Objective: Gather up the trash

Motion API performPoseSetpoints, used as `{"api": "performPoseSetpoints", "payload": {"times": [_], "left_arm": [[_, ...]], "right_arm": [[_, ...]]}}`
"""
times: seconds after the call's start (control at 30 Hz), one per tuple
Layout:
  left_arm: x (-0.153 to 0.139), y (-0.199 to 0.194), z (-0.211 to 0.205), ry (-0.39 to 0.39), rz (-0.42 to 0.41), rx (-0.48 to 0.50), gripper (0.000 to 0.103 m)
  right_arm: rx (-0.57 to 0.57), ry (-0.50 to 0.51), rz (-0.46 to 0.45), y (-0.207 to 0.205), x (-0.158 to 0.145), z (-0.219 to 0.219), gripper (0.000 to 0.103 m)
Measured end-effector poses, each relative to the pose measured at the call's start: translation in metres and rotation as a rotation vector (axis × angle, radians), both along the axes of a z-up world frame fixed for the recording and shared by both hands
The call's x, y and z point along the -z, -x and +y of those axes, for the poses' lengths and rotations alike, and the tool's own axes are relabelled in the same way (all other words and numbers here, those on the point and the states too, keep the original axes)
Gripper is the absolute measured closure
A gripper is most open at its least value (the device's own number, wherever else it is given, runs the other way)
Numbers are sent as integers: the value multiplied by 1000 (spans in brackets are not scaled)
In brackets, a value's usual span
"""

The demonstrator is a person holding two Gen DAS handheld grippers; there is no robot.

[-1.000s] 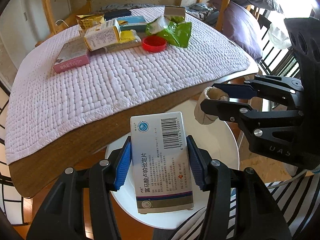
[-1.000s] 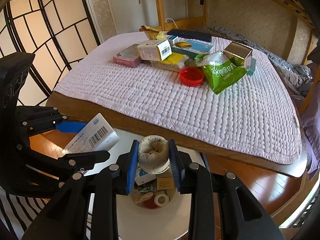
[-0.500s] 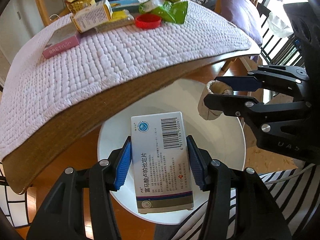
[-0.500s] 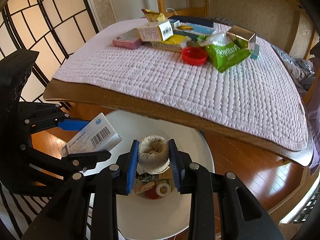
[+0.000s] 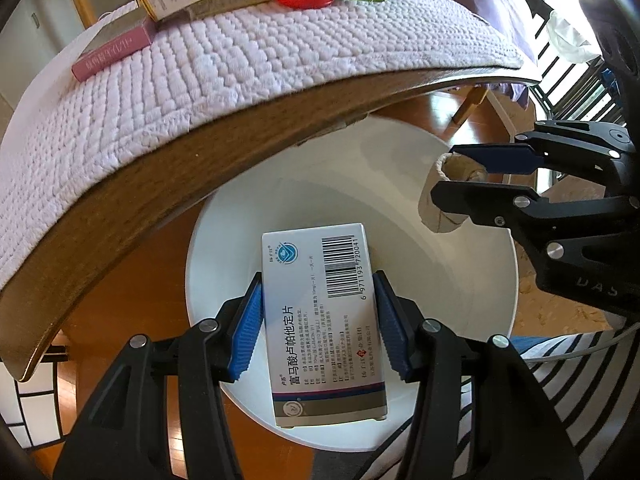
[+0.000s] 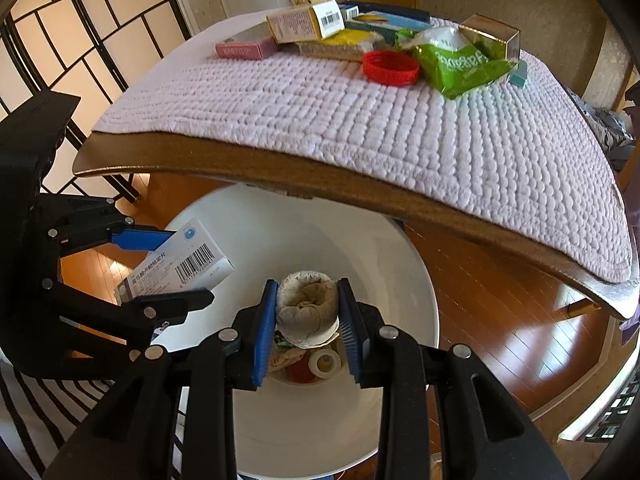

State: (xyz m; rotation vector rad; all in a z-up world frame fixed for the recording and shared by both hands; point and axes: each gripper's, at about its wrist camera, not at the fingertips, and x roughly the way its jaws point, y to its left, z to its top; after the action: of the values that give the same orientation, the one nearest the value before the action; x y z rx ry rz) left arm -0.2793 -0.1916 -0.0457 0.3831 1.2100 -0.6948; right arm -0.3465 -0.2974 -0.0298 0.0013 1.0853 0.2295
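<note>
Your left gripper (image 5: 319, 322) pinches a white and blue cardboard medicine box with a barcode (image 5: 322, 316) between its blue ribbed pads, one pad flat on each long side, and holds it directly over the open mouth of the round white plastic bin (image 5: 472, 280). Your right gripper (image 6: 308, 320) is clamped on a crumpled beige paper wad (image 6: 306, 310), also above that bin, with the wad bulging out past the blue pads. Seen from the left wrist, the right gripper reaches in over the bin's far right rim, the wad hanging just inside the rim. Seen from the right wrist, the medicine box sits tilted over the bin's left rim. Down at the bottom of the bin lie a few discarded scraps, among them a small roll of white tape (image 6: 325, 363) and something red (image 6: 300, 374); the rest is too hidden by the wad to tell. Just behind the bin, the brown wooden table edge (image 5: 168, 184) overhangs it, covered by a pale lilac quilted cloth (image 6: 360, 120). At the far side of that table from the bin rest a red plastic lid (image 6: 391, 68), a green crinkled snack bag (image 6: 456, 64), a pink flat box (image 6: 244, 49), a cream carton with a barcode (image 6: 306, 22) and a gold-sided box (image 6: 490, 38).
</note>
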Motion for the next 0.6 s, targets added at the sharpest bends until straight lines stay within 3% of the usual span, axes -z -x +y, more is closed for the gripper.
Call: {"api": "performPoseSetpoints", "payload": {"times": [0.2,0.27,0.6], "left_arm": [[9,1,-9,-7,-3,11,48],[9,2,-13,-9,-9,16,33],[3,2,-19,-9,-22,15,33]], "right_arm": [[-1,1,18,-1,8,2,71],[9,0,18,0,9,2,63],[5,17,5,2,0,-4,63]]}}
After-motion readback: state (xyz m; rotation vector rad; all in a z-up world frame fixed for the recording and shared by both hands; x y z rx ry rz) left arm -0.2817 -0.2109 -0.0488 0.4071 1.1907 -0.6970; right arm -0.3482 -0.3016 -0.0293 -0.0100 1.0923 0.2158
